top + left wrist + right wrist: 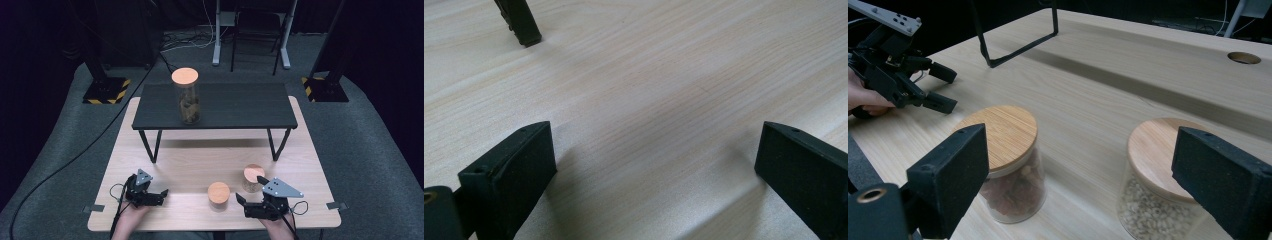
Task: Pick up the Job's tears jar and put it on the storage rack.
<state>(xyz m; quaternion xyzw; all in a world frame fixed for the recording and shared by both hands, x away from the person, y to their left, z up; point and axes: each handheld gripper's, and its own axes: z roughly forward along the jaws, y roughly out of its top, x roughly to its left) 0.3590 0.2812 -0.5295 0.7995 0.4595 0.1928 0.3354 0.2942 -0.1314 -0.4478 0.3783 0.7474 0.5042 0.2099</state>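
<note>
At the near edge of the light wood table point(190, 160), the left gripper point(161, 195) rests low over bare wood, its jaws spread wide apart with nothing between them; the left gripper view shows only wood grain in the gap. The right gripper point(250, 189) sits at the near right, jaws likewise wide apart and empty, aimed toward two small jars. Between the two grippers stands the reddish jar point(218, 194), with a round wooden lid and dark reddish-brown contents. Just beyond the right gripper stands the pale jar point(252, 178), also wooden-lidded and filled with small pale grains. The two jars are near each other but not touching. Farther back, a dark shelf point(235, 107) on thin black legs stands on the table, and a tall jar point(187, 97) with a wooden lid stands upright on its left part.
</note>
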